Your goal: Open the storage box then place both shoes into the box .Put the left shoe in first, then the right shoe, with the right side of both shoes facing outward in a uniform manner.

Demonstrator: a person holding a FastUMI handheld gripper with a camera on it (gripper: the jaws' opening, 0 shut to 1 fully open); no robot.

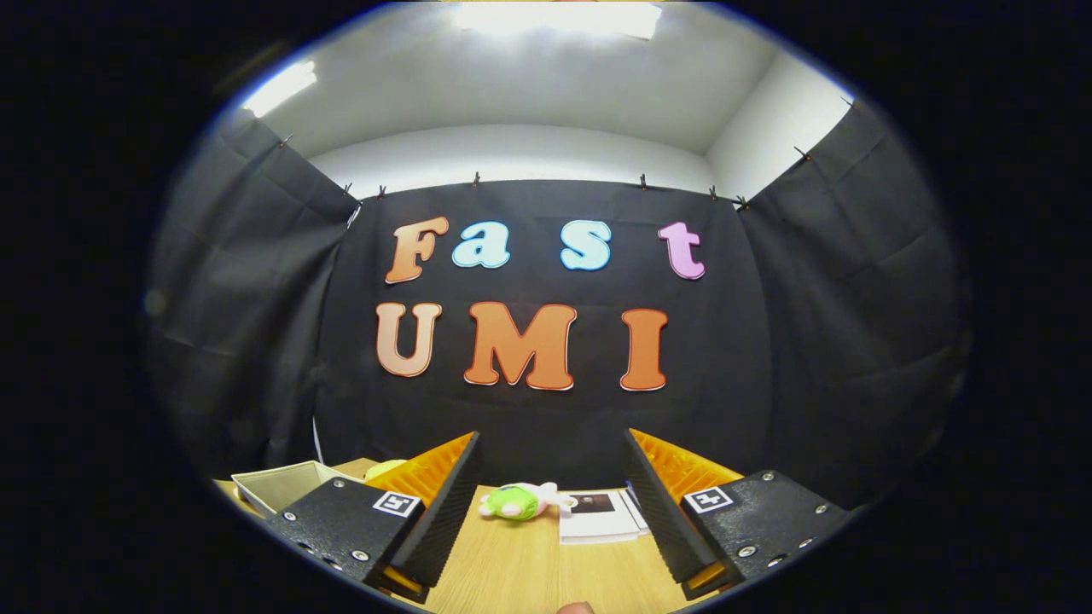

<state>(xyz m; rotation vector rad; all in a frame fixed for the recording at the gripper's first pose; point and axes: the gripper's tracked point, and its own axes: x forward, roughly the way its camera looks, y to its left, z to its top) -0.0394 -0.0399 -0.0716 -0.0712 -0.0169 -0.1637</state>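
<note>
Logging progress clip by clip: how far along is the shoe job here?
Nothing looks done. The tongs are open and empty above the wooden table. A small green and pink shoe lies on the table beyond them, beside some papers. A white box sits off to the left. Left: boxing both shoes.

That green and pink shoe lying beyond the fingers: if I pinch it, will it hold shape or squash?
The shoe looks plush and rounded, so it will likely squash and feel light. It lies flat on the wooden table, unlikely to roll. The tool is open, with the shoe beyond its fingers.
</note>
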